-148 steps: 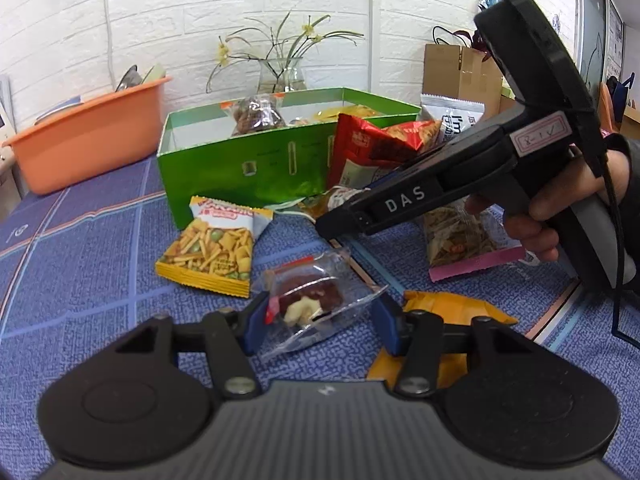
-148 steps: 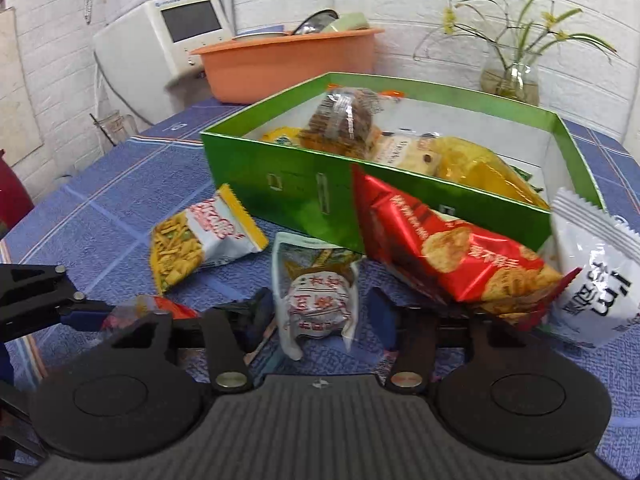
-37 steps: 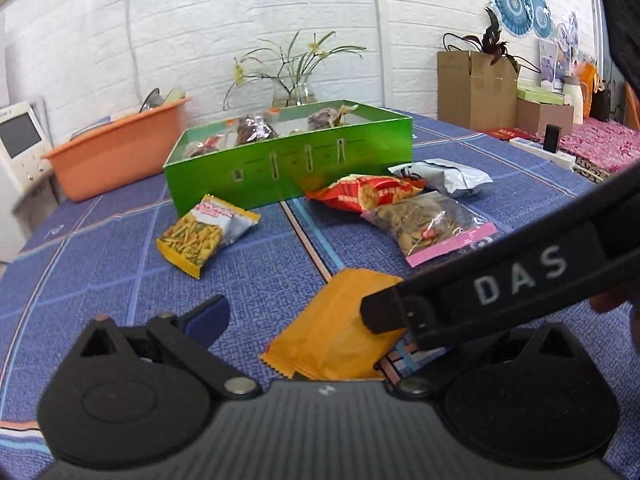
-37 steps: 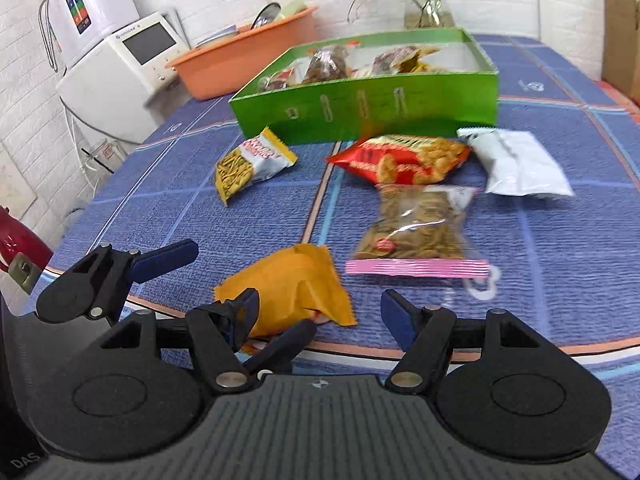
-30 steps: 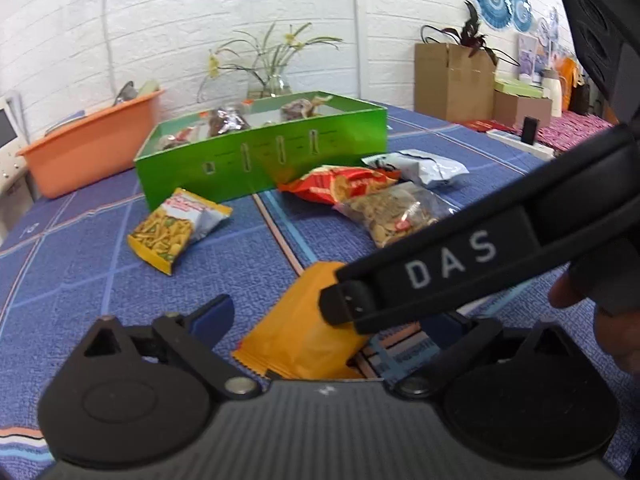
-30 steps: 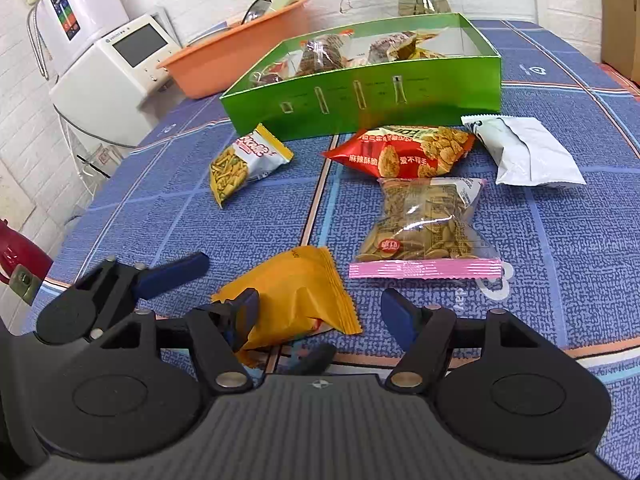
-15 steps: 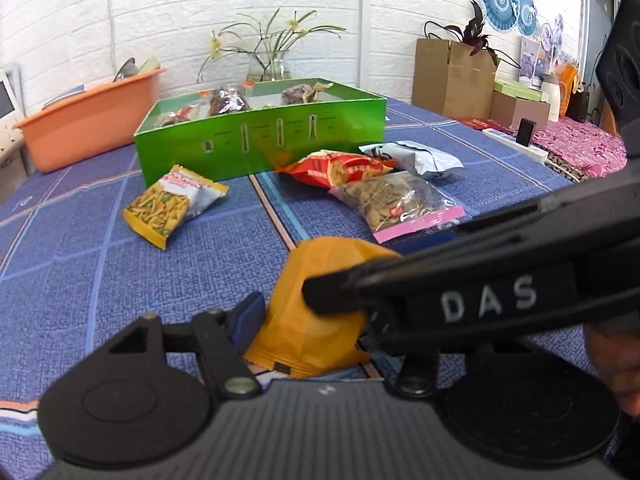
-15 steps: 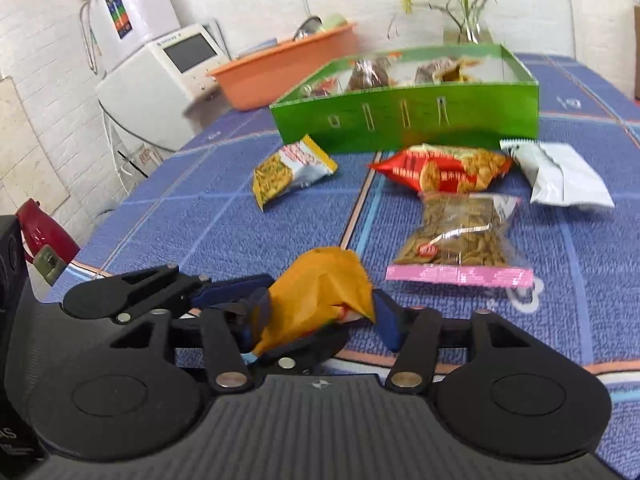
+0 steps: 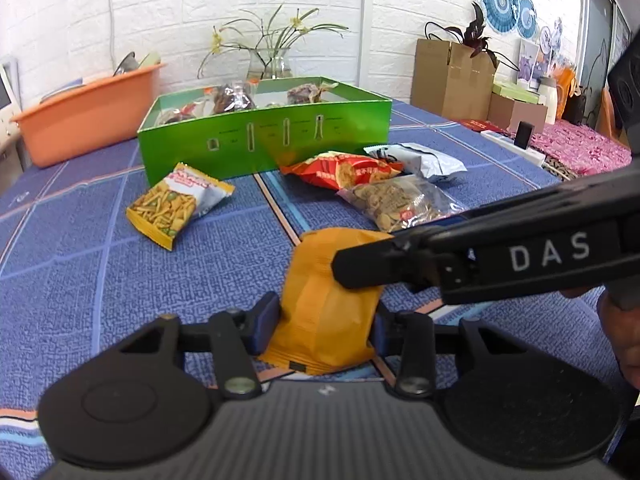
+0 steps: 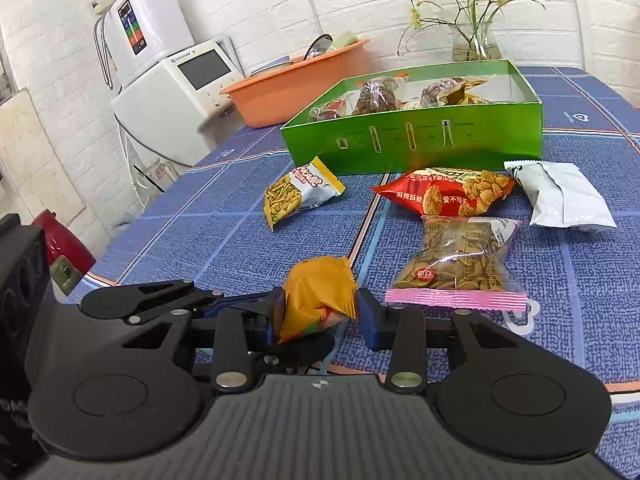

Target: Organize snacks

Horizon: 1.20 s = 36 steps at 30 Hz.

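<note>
The left gripper and right gripper, jaws just closed in, are both clamped on the orange packet, crumpled near the table's front edge; the green box is set well behind.

table | on it: green box | snack packets | orange basin

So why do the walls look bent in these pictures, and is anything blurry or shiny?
Both views are fisheye: the brick lines bow toward the edges and the corners go dark. Left wrist view: the orange packet is slightly soft up close; the green box is sharp. Right wrist view: light glints off the clear seed bag.
</note>
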Motion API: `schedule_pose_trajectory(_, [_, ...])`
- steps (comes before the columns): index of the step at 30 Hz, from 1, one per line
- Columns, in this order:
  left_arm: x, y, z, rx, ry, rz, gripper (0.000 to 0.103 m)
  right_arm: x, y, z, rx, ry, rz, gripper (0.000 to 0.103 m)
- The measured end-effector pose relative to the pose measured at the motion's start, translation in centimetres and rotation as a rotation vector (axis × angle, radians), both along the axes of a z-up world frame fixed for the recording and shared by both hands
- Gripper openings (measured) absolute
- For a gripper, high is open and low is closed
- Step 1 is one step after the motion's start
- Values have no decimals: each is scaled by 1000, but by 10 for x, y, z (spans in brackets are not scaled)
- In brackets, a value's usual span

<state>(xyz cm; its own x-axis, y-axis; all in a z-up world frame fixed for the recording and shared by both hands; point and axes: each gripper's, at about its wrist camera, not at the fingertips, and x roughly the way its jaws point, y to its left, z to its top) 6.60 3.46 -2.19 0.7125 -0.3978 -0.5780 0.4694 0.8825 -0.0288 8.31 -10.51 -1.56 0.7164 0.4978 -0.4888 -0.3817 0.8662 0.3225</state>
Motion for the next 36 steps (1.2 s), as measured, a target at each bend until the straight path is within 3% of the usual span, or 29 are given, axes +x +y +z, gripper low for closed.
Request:
schedule_pose_trajectory(8, [3,3,15,-35,-42,28,37,4,18,28,-155,-88,65,67])
schedule_pose_trajectory(16, [8,8,43,-42,-129,46,35,-3,19,54,-183,-271,100,62])
schedule_pose_trajectory(36, [28,10,54,-111,-137,66,32,5,20,66,-161,-343,109,58])
